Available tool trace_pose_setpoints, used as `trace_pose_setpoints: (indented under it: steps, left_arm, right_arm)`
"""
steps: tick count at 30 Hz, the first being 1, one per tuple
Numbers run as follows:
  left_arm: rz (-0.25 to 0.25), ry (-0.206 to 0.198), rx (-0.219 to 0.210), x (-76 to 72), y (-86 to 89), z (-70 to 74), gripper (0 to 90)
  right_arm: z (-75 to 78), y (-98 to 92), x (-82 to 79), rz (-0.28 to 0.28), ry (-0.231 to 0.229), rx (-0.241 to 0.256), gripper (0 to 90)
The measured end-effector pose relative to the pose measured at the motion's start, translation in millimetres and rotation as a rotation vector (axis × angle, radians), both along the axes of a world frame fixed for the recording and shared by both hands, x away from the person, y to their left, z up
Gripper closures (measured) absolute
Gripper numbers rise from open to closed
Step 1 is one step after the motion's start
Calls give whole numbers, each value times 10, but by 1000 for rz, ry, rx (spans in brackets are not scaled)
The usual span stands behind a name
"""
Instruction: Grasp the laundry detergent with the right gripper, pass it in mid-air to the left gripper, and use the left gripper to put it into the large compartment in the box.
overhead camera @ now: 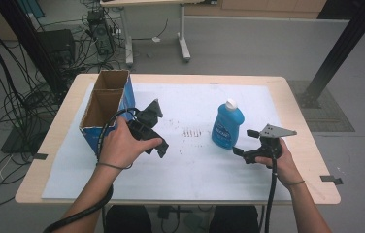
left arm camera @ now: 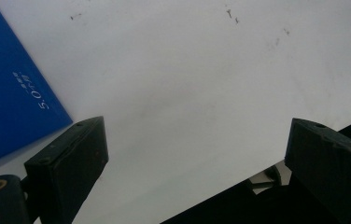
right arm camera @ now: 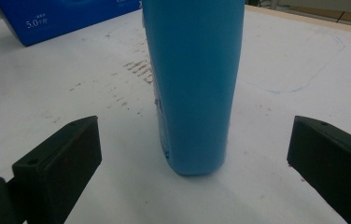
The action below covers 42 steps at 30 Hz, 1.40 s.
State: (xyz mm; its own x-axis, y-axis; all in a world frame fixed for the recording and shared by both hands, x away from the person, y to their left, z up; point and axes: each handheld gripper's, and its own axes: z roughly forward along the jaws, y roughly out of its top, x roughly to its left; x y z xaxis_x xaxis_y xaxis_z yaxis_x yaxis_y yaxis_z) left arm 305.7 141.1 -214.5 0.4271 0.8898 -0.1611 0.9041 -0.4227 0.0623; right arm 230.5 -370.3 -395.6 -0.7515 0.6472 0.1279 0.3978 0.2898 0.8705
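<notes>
Even soft light, faint shadows, slight blur

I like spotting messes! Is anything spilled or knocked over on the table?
Nothing is spilled or tipped. The blue bottle stands upright, capped, and the cardboard box stands open. Only dark scuff marks stain the white sheet.

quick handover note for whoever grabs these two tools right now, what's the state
Right tool: open, holding nothing, lined up on the blue plastic bottle with a white cap, jaws either side of it but not touching.
Left tool: open, empty, over the white sheet beside the open blue cardboard box with two compartments.
Done: nothing gripped; bottle stands upright on the sheet, right of the box.
Left: probably close the right tool on the bottle and lift it, perhaps to the box.
</notes>
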Motion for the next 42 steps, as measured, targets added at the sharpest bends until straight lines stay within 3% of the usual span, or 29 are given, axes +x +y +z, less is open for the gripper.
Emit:
trace_pose_setpoints:
  steps: [42]
  left_arm:
    - [-6,6,9,3,-32,-43,66]
  right_arm:
    - [-133,173,187,5,-45,43,15]
